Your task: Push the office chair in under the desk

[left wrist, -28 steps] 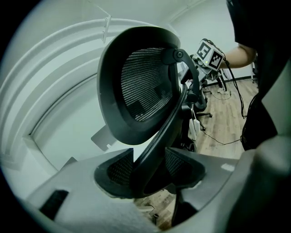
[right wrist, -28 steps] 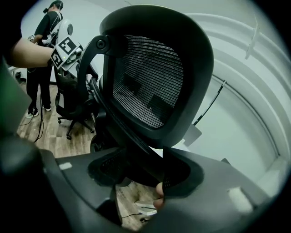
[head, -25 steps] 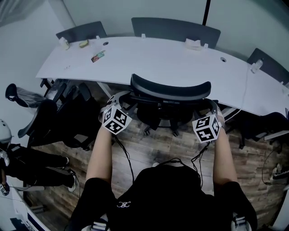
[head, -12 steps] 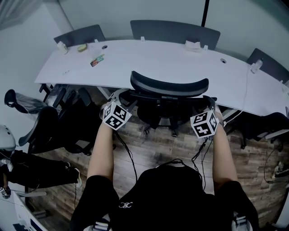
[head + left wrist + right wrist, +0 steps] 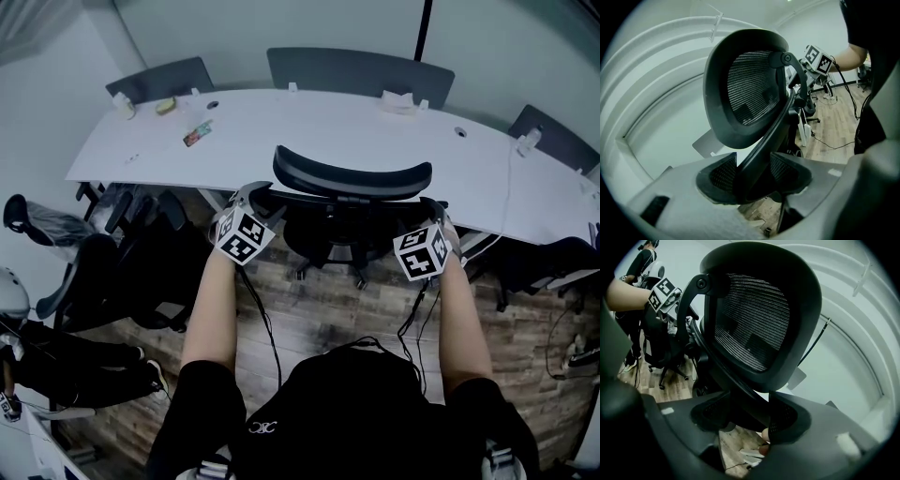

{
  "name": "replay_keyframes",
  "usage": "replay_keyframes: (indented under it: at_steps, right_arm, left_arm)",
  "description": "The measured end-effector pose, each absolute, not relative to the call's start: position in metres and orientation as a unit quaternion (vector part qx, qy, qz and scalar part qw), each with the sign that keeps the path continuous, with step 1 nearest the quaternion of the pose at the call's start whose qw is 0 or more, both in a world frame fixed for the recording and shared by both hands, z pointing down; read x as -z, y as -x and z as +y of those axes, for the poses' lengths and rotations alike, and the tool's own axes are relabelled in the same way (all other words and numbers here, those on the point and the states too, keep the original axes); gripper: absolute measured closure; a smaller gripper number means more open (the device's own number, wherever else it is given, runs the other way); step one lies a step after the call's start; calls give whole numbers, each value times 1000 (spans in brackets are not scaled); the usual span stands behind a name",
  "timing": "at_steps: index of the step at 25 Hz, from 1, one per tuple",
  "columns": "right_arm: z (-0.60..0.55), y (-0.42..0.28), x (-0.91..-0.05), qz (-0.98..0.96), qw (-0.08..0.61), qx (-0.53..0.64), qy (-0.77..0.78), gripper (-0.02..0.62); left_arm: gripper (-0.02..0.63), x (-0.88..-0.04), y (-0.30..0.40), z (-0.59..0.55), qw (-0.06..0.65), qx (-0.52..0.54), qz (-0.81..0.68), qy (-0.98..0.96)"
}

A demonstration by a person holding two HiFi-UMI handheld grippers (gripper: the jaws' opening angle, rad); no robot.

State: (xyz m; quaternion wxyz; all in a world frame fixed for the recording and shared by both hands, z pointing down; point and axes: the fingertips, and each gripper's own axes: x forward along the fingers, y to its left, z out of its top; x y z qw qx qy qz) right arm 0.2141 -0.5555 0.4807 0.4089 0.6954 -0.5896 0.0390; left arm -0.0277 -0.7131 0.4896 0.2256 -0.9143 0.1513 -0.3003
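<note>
Head view: chair, partly under bench at 12 o'clock; push unfinished. Left gripper, right gripper: each clamped on chair frame.

Wood-plank floor, pale grey wall, dark grey divider panels before it, spare black chairs at left.

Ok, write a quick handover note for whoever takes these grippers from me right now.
Both shut: left claw on the left back-frame bar of the office chair, right claw on the right bar.
Chair faces the desk, backrest about at its near edge.
Done: chair gripped and lined up.
Left: push further if the seat isn't fully under, then release.
</note>
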Motion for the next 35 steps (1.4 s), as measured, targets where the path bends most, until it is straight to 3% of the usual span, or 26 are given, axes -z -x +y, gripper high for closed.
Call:
replay_keyframes:
  at_steps: [19, 23, 26, 28, 29, 31, 35]
  right_arm:
    - [-577, -207, -480, -591, 399, -39, -700, 331]
    - [-576, -210, -482, -598, 399, -46, -694, 330]
    - [-579, -207, -480, -608, 393, -22, -690, 327]
    - [-575, -205, -475, -610, 376, -7, -698, 328]
    - [-572, -204, -470, -611, 357, -3, -706, 334]
    - [-564, -199, -453, -612, 298, 3, -732, 378]
    - [-548, -189, -409, -606, 158, 15, -779, 577]
  left_arm:
    - [383, -491, 19, -759, 217, 326, 129, 911]
    - [374, -491, 21, -757, 208, 327, 173, 906]
    - [372, -481, 32, -758, 163, 298, 242, 909]
    - [507, -469, 37, -748, 114, 259, 284, 916]
    - [537, -464, 38, -740, 94, 236, 301, 919]
    - [601, -450, 39, -722, 67, 194, 327, 923]
    - [603, -423, 29, -684, 29, 125, 352, 927]
